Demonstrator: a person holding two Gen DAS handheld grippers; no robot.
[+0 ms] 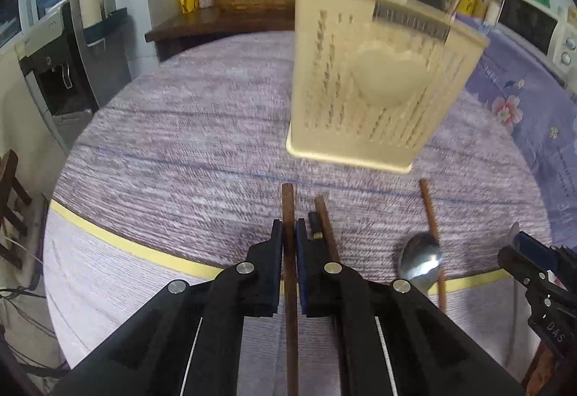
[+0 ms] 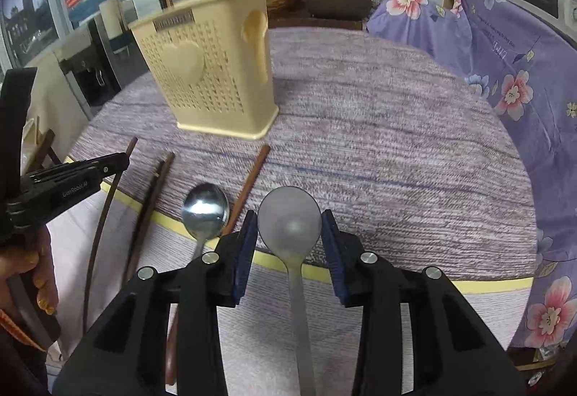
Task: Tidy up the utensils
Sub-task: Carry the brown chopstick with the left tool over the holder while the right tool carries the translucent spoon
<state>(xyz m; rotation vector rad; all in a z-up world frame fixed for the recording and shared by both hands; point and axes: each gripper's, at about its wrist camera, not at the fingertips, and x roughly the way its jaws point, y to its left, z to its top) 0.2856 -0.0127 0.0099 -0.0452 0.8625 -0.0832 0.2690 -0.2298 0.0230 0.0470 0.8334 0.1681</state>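
The left tongs [image 1: 288,234] are closed on a chopstick [image 1: 288,208], a stiff, light, slippery stick best pinched mid-shaft. The right tongs [image 2: 289,226] stand open around a spoon [image 2: 290,219], seemingly not yet pinching it; its narrow handle would give the surer hold. The holder [image 2: 212,71] stands upright on the surface [image 2: 396,143], just beyond the loose chopsticks [image 2: 151,201].

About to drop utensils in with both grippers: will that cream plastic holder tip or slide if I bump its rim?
The cream holder looks like thin perforated plastic, so probably light. It stands tall on a narrow base, so a sideways bump at the rim could tip it. The woven tablecloth may curb sliding, making tipping the likelier risk.
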